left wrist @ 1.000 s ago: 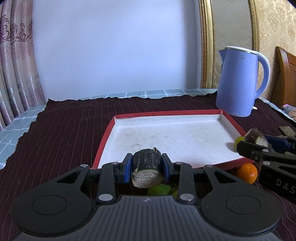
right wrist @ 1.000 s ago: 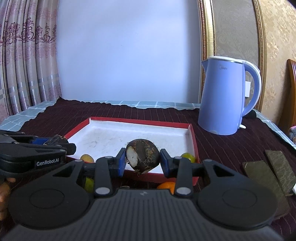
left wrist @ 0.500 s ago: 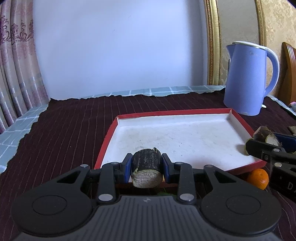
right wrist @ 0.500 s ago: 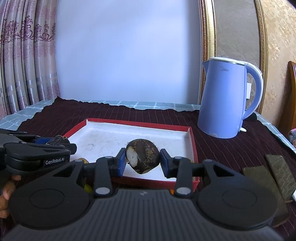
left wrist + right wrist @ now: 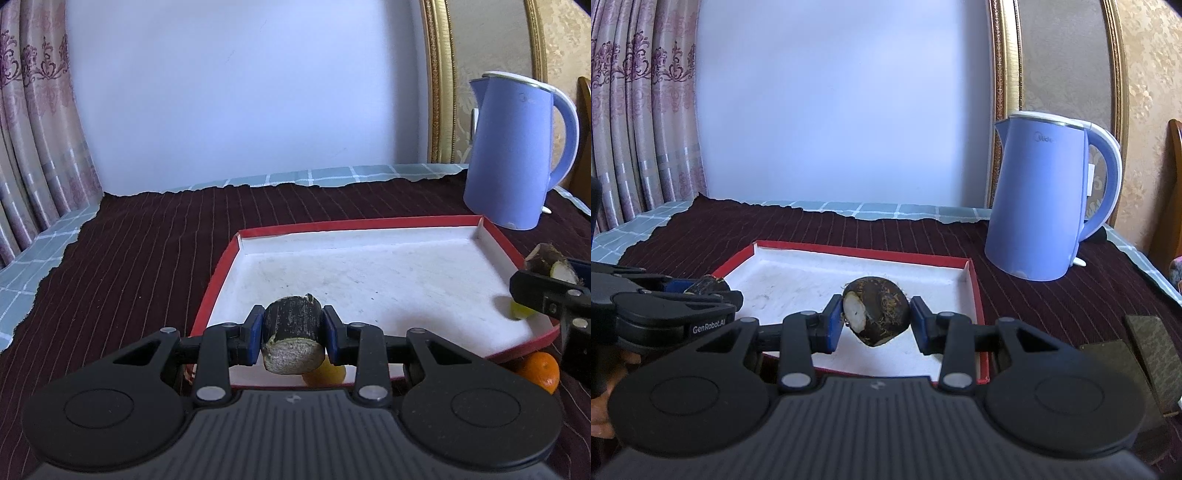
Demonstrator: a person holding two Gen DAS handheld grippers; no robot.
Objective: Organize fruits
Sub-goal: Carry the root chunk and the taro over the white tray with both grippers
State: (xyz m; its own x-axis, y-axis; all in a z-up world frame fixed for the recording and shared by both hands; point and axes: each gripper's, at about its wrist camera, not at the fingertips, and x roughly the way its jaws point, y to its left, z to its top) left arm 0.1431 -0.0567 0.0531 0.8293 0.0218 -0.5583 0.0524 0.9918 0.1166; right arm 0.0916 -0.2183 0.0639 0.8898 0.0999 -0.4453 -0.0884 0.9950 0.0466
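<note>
Left gripper: jaws pinching a dark cut stub, short cylinder, rough dark skin, pale fibrous cut face toward camera; held clear of the surface above the near edge of the red-rimmed tray. Right gripper: jaws pinching a round dark corm, hairy skin, one white cut patch at its left; held above the near right part of the same tray, seen from the left wrist at the tray's right rim. Handling, judged: both pieces firm and stiff, light, not fragile; stub best gripped across its curved sides as now, flat ends free for setting down; corm rounder and tapered below, likely to roll or twist between flat pads, so grip across the widest girth, release low. Count: grippers 2; held pieces 2; tray 1, floor bare white apart from one small yellow-green fruit at its right edge, whether inside or behind the rim not clear; orange fruit 1, on the tabletop just outside the tray's near right corner; yellow fruit 1, partly hidden below the stub, near side of tray; blue kettle 1, beyond the tray's far right corner.
</note>
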